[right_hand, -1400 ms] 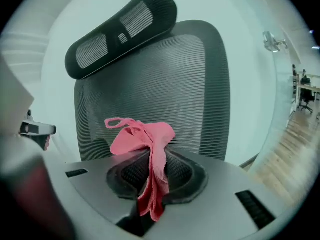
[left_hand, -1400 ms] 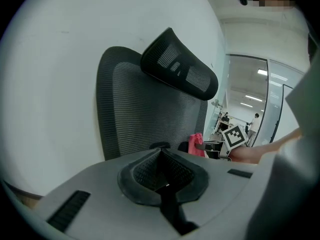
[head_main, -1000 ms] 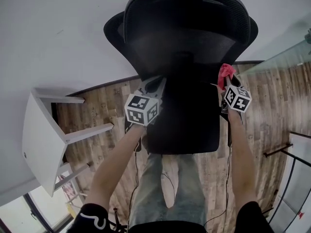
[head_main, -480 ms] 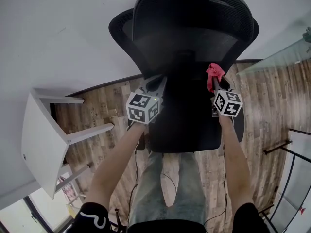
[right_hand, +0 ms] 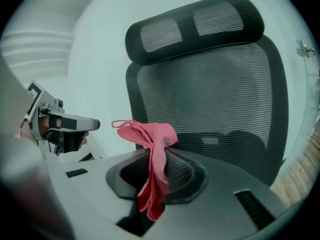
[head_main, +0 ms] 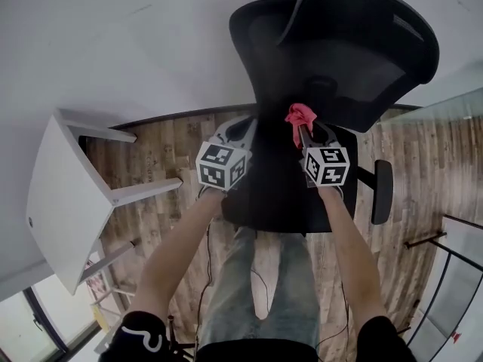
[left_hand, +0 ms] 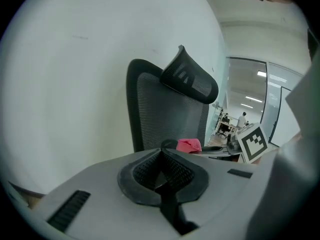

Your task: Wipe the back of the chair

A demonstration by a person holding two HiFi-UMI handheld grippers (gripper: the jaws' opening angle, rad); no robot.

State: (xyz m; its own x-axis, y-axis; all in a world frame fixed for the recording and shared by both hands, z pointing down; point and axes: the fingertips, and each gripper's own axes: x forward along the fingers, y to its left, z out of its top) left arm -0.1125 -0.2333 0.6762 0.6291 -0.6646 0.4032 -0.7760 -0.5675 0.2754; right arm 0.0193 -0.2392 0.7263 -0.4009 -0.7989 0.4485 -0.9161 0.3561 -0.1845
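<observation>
Chair swung right since before, my right gripper clamped on red cloth, left gripper closed, empty.

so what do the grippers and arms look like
The left gripper and right gripper are light grey with black ribbed pads; each carries a white cube of black square markers. Short black sleeves, a white mark on the left one.

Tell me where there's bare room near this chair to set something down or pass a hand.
Bare floor lies between the white table and the chair, and more beyond its armrest. It is crowded over the seat: the left gripper and the right gripper, clamped on the cloth, hover there.
</observation>
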